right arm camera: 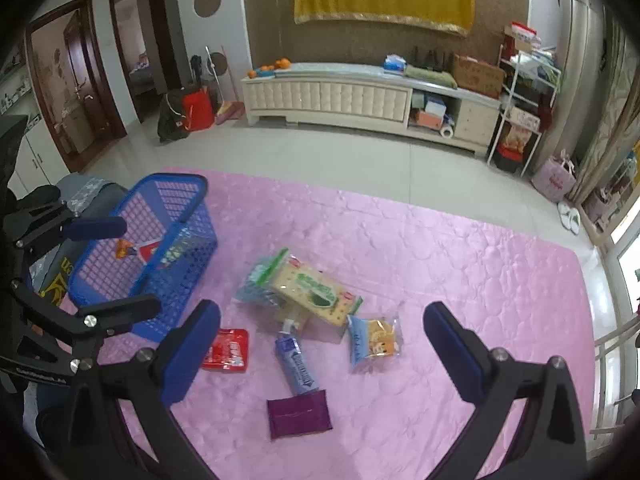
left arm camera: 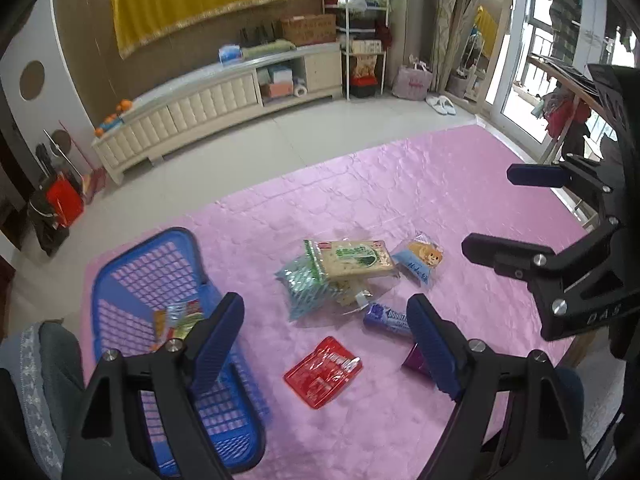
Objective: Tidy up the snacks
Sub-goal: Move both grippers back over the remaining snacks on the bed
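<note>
Both claws, the left claw (left arm camera: 326, 340) and the right claw (right arm camera: 322, 350), are held wide apart with nothing in them. Loose snacks (right arm camera: 316, 292) are seen just right of the blue basket (right arm camera: 172, 240), on the pink cover (right arm camera: 460, 272).

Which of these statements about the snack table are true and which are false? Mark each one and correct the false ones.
1. The blue basket already holds some snacks. True.
2. The red packet lies inside the basket. False: it lies on the pink cloth, outside the basket.
3. The left tongs grip the purple pouch. False: they are open and hold nothing.
4. The cracker pack rests on top of other packets. True.
5. The right tongs are open and empty. True.
</note>
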